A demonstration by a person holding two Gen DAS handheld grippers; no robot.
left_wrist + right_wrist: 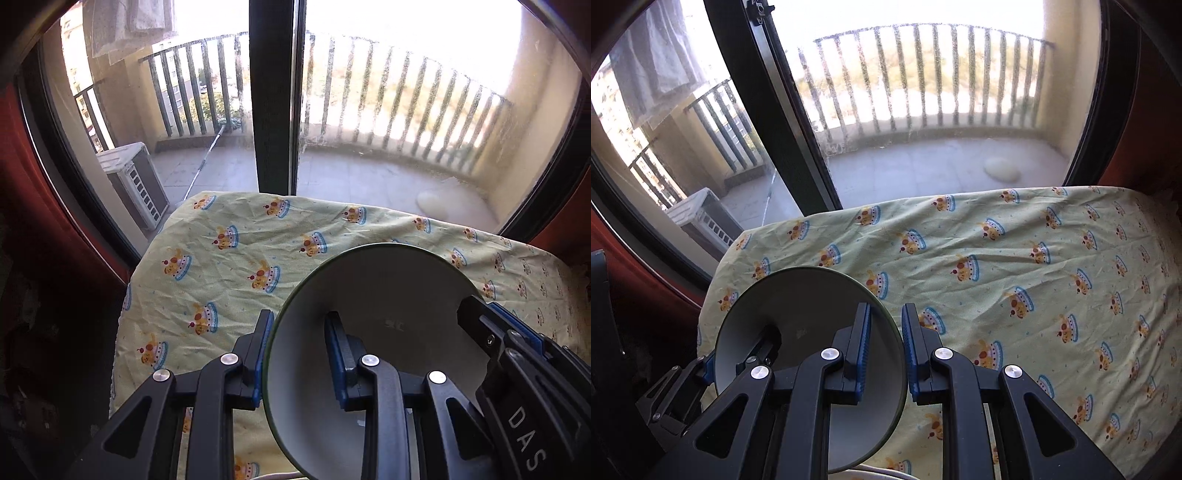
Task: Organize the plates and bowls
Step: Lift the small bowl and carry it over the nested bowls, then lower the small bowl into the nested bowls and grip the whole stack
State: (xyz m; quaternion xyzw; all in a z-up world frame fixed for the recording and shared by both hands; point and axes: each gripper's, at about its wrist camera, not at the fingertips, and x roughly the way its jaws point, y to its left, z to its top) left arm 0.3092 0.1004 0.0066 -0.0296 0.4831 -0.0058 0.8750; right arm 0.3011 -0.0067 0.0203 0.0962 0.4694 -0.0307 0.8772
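One bowl (pixel 384 295), white inside with a dark green rim, is held between both grippers above a table covered in a yellow patterned cloth (pixel 229 266). In the left wrist view my left gripper (pixel 299 354) straddles the bowl's left rim, one finger outside and one inside, with a gap between inner pad and wall. My right gripper (pixel 491 321) shows at the bowl's right rim. In the right wrist view the same bowl (pixel 809 314) is at lower left, and my right gripper (pixel 886 350) straddles its right rim with a small gap around the rim. My left gripper (pixel 738 354) holds the far rim.
A large window with a dark centre post (pixel 275 96) stands just behind the table; a balcony with railings lies outside. The cloth (pixel 1034 277) spreads wide to the right in the right wrist view. A white rim (pixel 871 474) peeks in at the bottom edge.
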